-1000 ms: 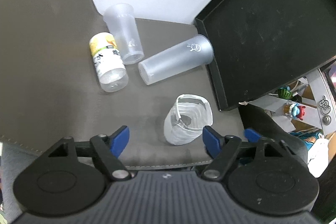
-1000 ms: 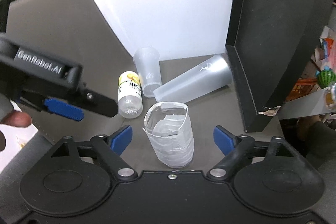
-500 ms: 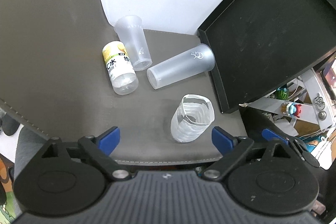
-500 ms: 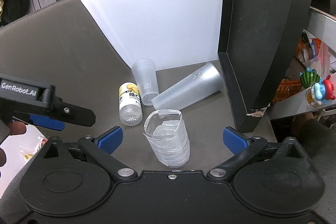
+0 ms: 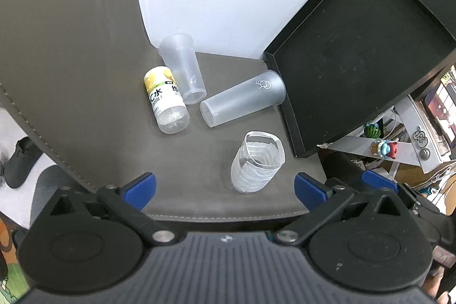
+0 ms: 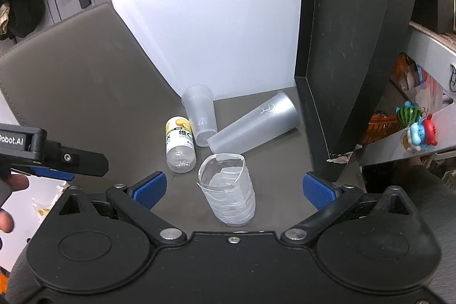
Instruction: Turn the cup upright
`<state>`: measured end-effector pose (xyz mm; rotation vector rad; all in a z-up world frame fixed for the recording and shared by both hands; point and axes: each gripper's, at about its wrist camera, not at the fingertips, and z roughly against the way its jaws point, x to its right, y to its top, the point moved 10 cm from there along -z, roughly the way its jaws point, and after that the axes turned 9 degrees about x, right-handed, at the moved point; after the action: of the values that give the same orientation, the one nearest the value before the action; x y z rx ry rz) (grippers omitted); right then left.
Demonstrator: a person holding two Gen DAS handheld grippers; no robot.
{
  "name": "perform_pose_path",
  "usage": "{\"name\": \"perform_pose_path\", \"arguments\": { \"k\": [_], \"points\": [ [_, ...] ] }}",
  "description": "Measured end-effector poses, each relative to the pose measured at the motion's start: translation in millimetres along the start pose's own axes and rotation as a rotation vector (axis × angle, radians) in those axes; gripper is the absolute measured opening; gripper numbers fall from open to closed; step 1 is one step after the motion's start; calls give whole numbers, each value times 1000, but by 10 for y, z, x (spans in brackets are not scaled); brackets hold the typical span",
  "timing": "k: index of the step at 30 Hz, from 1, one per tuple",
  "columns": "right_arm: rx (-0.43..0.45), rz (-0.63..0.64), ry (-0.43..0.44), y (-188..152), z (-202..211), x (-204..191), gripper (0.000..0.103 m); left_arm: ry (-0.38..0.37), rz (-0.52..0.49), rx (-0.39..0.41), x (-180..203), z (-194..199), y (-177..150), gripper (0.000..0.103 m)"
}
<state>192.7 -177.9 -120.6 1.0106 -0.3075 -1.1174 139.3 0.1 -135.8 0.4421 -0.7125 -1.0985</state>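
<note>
Left gripper [image 5: 225,188]: blue ribbed pads spread wide, holding nothing, hanging over the near stitched edge of the mat; in the right wrist view it shows at the left as a black bar with a blue pad [image 6: 54,174].
Right gripper [image 6: 233,190]: blue pads wide apart, nothing held, the ribbed cup between and just ahead of them.
Ribbed cup [image 5: 258,161]: thin, clear, crumpled plastic with ring ridges and a torn, uneven rim; it stands upright with its mouth up, nearest to both grippers, touching nothing.
Mat [image 5: 85,76]: smooth grey-brown leather-like sheet with a stitched border; bare surface lies left of the ribbed cup and in front of it to the near edge.
Tall frosted cup [image 5: 243,101]: smooth, tapered, printed with a small white logo, lying on its side, wide mouth just beside the tray's corner, narrow base toward the bottle.
Bottle [image 5: 166,101]: clear plastic, yellow and white label, lying on its side just beside the short cup.
Short frosted cup [image 5: 182,67]: translucent, tapered, at the far end of the mat against the white wall; whether it stands or leans I cannot tell.
Tray [image 5: 356,61]: matte black, raised rim, at the right, closing off that side.
Change: both views sit higher and farther back than half a second ago; the cups and bottle have not moved.
</note>
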Motion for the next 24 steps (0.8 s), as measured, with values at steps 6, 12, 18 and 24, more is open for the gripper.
{"name": "perform_pose_path", "arguments": {
  "k": [6, 12, 18, 24],
  "points": [
    [3, 24, 5, 56, 91, -51, 103, -6, -16, 29, 4, 124, -11, 103],
    [-9, 52, 11, 92, 176, -106, 103, 7, -35, 49, -7, 232, -35, 103],
    [-29, 77, 21, 105, 236, -169, 103, 53, -54, 64, -81, 349, -54, 103],
    [-38, 98, 26, 112, 289, -190, 103, 73, -68, 63, -125, 420, -116, 103]
  ]
}}
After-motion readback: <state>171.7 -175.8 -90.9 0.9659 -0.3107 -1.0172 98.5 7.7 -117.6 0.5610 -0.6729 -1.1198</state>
